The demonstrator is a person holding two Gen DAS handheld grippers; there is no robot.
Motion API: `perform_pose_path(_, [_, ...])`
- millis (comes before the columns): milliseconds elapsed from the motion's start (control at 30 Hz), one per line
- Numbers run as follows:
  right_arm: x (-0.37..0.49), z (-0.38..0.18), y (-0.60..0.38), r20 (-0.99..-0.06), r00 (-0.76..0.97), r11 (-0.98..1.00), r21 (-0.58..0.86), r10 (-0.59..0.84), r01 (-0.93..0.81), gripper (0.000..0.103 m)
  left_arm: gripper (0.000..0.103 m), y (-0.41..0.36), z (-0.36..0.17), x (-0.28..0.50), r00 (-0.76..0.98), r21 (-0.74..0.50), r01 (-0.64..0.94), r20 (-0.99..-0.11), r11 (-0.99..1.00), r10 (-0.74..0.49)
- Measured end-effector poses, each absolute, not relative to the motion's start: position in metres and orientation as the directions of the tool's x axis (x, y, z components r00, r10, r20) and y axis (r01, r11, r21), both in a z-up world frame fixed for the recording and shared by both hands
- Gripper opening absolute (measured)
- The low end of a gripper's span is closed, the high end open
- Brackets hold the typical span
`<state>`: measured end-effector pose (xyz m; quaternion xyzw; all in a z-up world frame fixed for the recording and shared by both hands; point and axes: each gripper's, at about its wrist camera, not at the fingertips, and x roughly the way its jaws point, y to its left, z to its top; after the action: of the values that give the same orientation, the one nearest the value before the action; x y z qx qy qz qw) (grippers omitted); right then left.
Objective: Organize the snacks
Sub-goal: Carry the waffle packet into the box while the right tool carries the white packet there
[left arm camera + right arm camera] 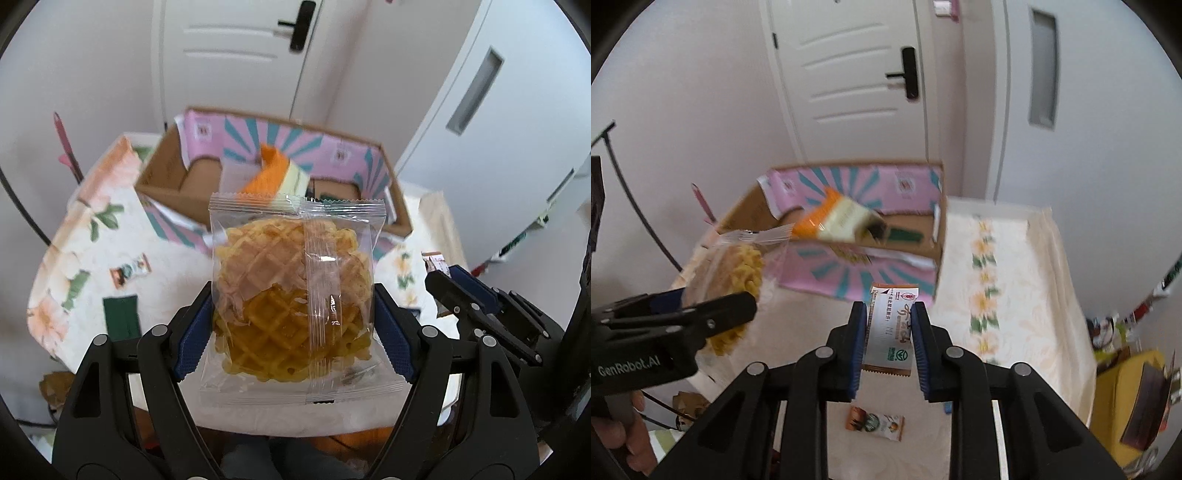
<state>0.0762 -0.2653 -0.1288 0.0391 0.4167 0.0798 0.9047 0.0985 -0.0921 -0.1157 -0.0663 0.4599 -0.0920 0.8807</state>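
My left gripper (293, 306) is shut on a clear packet of waffle cookies (291, 295) and holds it above the table, in front of the open cardboard box (395, 192). That packet shows at the left of the right wrist view (738, 280). My right gripper (890, 332) is shut on a white and orange snack bar (892, 325), held above the table near the box (849, 273). An orange and cream packet (838, 218) is in mid-air, tilted, over the box's opening. A dark green packet (905, 235) lies inside the box.
A floral cloth covers the table (1015, 277). A small snack packet (875, 422) lies on the table under my right gripper; it also shows in the left wrist view (130, 270) beside a dark green packet (122, 317). A door and wall stand behind the box.
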Motion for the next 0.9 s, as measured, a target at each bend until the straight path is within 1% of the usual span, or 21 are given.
perform_pose_path(233, [0.103,-0.089,-0.256,-0.710,0.671,0.976,0.150,0.216,-0.155,0.022,0.078,-0.085,-0.081,0.131,0.597,-0.189,0.128,-0.770,0.974,-0.228])
perform_pose_path(467, [0.148,-0.070,-0.240,-0.697,0.686,0.978,0.152,0.211,-0.145,0.022,0.078,-0.067,-0.070,0.189,0.590,-0.199,0.148,-0.768,0.969,-0.248])
perform_pose_path(633, [0.187,-0.071,-0.226,-0.710,0.674,0.979,0.163,0.204,-0.125,0.022,0.078,-0.051,-0.082,0.233,0.557,-0.194,0.160,-0.792,0.968,-0.251])
perform_pose_path(900, [0.235,-0.096,-0.210,-0.761,0.627,0.983,0.173,0.168,-0.054,0.022,0.078,-0.036,-0.132,0.288,0.429,-0.197,0.170,-0.867,0.966,-0.252])
